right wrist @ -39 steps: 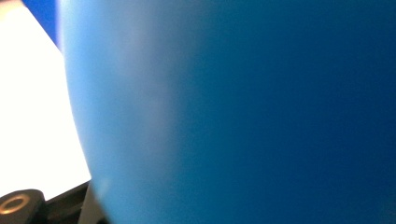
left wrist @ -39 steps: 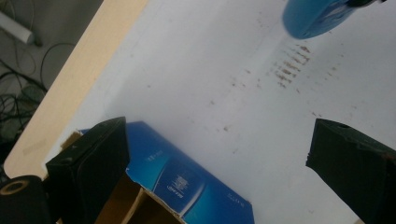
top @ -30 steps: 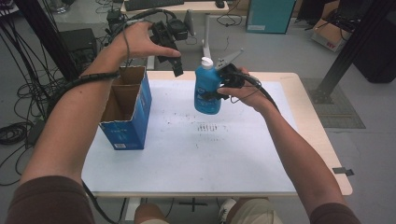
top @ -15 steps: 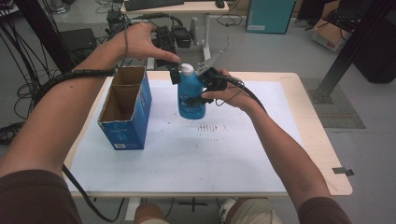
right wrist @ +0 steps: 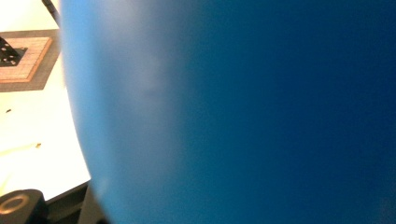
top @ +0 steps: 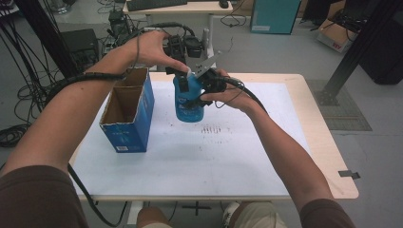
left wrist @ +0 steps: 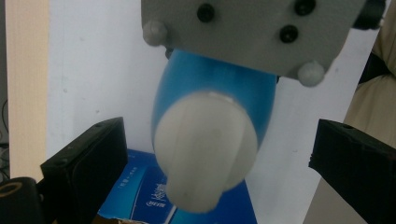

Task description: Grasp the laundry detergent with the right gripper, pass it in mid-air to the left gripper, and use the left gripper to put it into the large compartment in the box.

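A blue bottle [top: 189, 102] with a white cap [top: 189, 72] hangs upright above the table, right of an open blue cardboard box [top: 128, 114]. My right gripper [top: 204, 90] is shut on the bottle's body from the right. In the right gripper view the bottle's blue wall [right wrist: 233, 112] is pressed up close. My left gripper [top: 183, 71] hovers over the cap, pointing down. In the left gripper view it [left wrist: 219, 163] stands open, with the cap [left wrist: 205, 149] between its jaws and a gap on both sides. Above the cap is the right gripper's grey plate [left wrist: 252, 28].
The white-topped table [top: 214, 156] has a smudge of dark marks near its middle. The box [left wrist: 154, 196] lies below the bottle in the left gripper view. Cables, a desk and equipment stand on the floor beyond the far edge.
My right gripper has carried the bottle leftward, toward the box and under the left gripper. The left hand has stayed almost still above the box's far end.
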A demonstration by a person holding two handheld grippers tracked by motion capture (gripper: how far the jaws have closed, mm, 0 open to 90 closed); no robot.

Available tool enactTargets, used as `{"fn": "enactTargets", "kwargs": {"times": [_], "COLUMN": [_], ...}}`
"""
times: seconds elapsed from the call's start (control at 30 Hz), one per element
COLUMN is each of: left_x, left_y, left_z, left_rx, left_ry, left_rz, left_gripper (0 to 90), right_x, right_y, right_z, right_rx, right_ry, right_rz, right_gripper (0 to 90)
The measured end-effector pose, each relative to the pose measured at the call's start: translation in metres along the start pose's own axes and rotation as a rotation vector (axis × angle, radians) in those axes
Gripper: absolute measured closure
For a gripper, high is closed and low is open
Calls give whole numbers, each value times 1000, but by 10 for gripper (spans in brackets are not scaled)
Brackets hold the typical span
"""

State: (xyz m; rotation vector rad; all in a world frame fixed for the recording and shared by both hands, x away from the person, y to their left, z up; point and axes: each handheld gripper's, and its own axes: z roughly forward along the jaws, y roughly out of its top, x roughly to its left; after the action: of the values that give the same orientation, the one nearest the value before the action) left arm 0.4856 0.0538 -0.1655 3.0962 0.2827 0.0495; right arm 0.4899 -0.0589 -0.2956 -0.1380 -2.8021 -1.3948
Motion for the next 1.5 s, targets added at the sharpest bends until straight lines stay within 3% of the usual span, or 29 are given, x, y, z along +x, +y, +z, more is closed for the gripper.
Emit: {"fn": "enactTargets", "kwargs": {"times": [0.23, 0.27, 0.3, 0.37, 0.43, 0.6, 0.77, 0.8, 0.83, 0.87, 1.5], "left_x": [0, 0, 1, -1, -2, -3, -4, -3, -3, -4, -7], "left_y": [0, 0, 0, 1, 2, 3, 2, 1, 1, 1, 1], "left_z": [4, 4, 3, 5, 5, 3, 4, 4, 4, 4, 6], "left_rx": [-13, -15, -1, -16, -11, -15, -19, -14, -17, -18, -15], "left_ry": [-9, -10, -15, -18, -9, -17, -11, -14, -12, -8, -10], "left_rz": [-1, -3, 25, 6, 15, 22, 20, 19, 18, 19, 9], "left_gripper": [43, 43, 43, 43, 43, 43, 47, 47, 46, 47, 51], "right_x": [3, -1, -1, -1, 1, 0, 2, 1, 0, -4, 0], "right_y": [3, 3, 3, 4, 4, 5, 6, 6, 7, 8, 11], "right_z": [1, -1, -1, -2, -4, -5, -5, -4, -4, -1, -4], "right_rx": [-3, 7, -1, -1, 4, -14, -7, -17, -28, -43, -51], "right_ry": [19, 30, 34, 29, 29, 33, 35, 31, 57, 53, 58], "right_rz": [-8, -70, -80, -71, -51, -73, -56, -76, -95, -149, -140], "right_gripper": [434, 434, 434, 434, 434, 434, 434, 433, 434, 433, 433]}}
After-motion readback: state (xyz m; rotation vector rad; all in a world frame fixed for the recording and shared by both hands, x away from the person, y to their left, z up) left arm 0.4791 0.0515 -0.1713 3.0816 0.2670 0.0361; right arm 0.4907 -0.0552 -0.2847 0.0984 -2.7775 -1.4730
